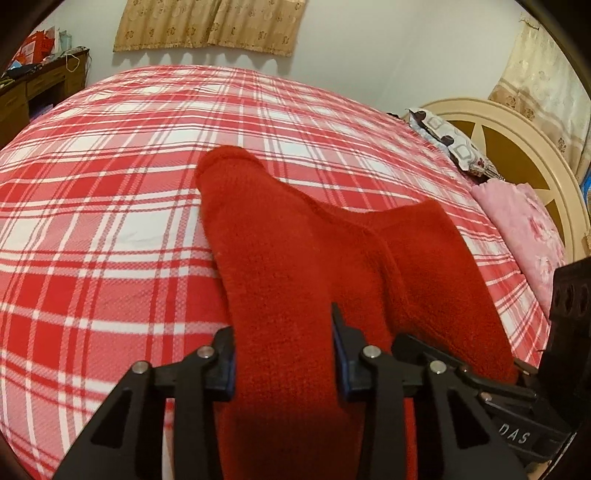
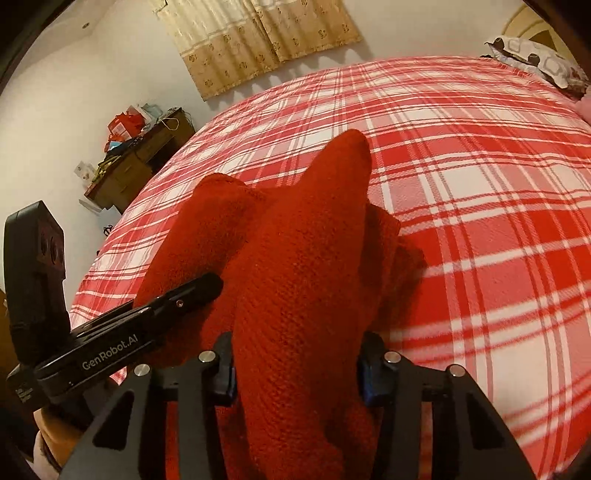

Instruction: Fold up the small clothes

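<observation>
Nearest the left wrist lens: left hand-held gripper (image 1: 284, 354), black, blue-padded, jaws partly apart with a band of the fuzzy red knitted garment (image 1: 295, 258) running between them; fabric touching both pads, though a firm clamp cannot be told. Same in the right wrist view: right hand-held gripper (image 2: 295, 362), jaws partly apart, a thick ridge of the red garment (image 2: 303, 258) filling the gap between its pads. Garment lifted at the near edge by both tools, the rest spread forward over the red-and-white plaid bed cover (image 1: 110, 221), two rounded ends pointing toward the far side. Left tool's black body (image 2: 110, 343) visible at lower left of the right wrist view, close beside the garment. Beyond the bed: beige patterned curtain (image 1: 210, 26), brown wooden desk (image 2: 136, 166) cluttered with boxes, cream headboard (image 1: 517, 147), pink pillow (image 1: 524, 229).
</observation>
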### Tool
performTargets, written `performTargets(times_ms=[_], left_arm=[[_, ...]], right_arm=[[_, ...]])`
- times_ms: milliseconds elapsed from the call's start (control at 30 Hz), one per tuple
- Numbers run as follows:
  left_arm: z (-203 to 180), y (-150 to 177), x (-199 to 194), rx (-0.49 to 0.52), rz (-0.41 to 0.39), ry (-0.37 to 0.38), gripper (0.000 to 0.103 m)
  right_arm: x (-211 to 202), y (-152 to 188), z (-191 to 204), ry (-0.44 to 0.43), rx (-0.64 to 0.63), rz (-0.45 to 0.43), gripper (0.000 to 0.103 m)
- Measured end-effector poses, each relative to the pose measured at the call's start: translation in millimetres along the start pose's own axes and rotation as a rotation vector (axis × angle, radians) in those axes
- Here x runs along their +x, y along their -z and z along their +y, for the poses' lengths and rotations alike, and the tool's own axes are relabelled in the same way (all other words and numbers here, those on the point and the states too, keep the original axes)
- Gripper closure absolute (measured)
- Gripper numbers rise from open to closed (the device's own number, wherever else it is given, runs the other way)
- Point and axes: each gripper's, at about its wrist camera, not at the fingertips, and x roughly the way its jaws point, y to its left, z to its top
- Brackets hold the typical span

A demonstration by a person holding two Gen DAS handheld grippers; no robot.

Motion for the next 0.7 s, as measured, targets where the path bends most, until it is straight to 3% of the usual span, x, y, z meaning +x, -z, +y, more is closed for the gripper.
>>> performTargets(times_ms=[300, 700], left_arm=[[3, 15, -40, 0.019, -0.04, -0.074, 0.063], [78, 29, -111, -0.061, -0.102, -0.189, 0.063]], right_arm=[[-20, 14, 27, -0.079, 0.027, -0.005, 0.055], [-9, 28, 133, -0.197, -0.058, 0.018, 0.055]])
